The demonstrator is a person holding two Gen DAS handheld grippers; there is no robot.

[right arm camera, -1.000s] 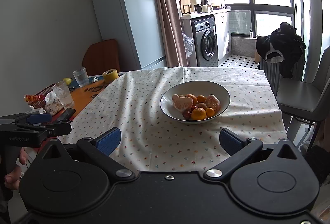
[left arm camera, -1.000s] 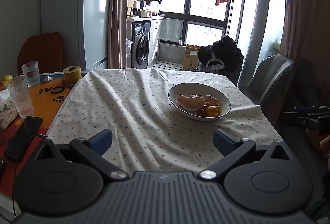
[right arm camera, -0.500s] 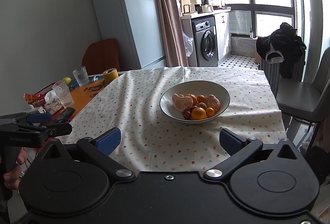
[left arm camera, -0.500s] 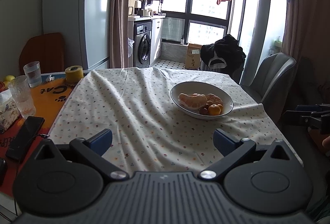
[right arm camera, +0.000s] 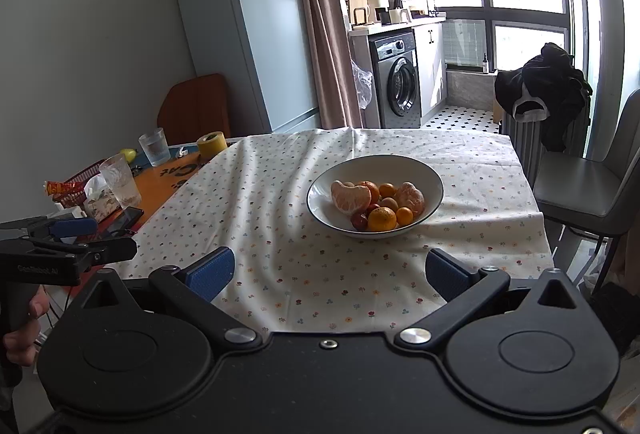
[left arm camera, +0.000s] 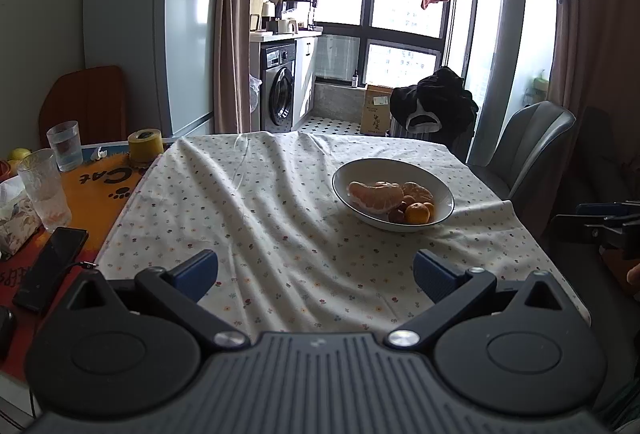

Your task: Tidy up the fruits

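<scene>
- Sunny kitchen behind, with a tall fridge [right arm camera: 248, 34] and a washing machine [right arm camera: 400, 82] by the big windows.
- A table wears a white cloth with tiny flowers [left arm camera: 256, 202].
- The white bowl [right arm camera: 428, 178] sits on the cloth, toward the far right side.
- Fruit fills the bowl: a peeled orange piece [right arm camera: 350, 196], a round orange [right arm camera: 382, 219], and small red ones too.
- The left gripper [left arm camera: 316, 272] hangs over the near edge, its blue pads wide apart, holding nothing.
- The right gripper [right arm camera: 330, 272] is wide apart too, and empty, near the cloth's edge.
- Two glasses [left arm camera: 64, 144] and a yellow tape roll [left arm camera: 145, 145] stand on the orange mat at the left, with a black phone [left arm camera: 50, 266] nearby.
</scene>
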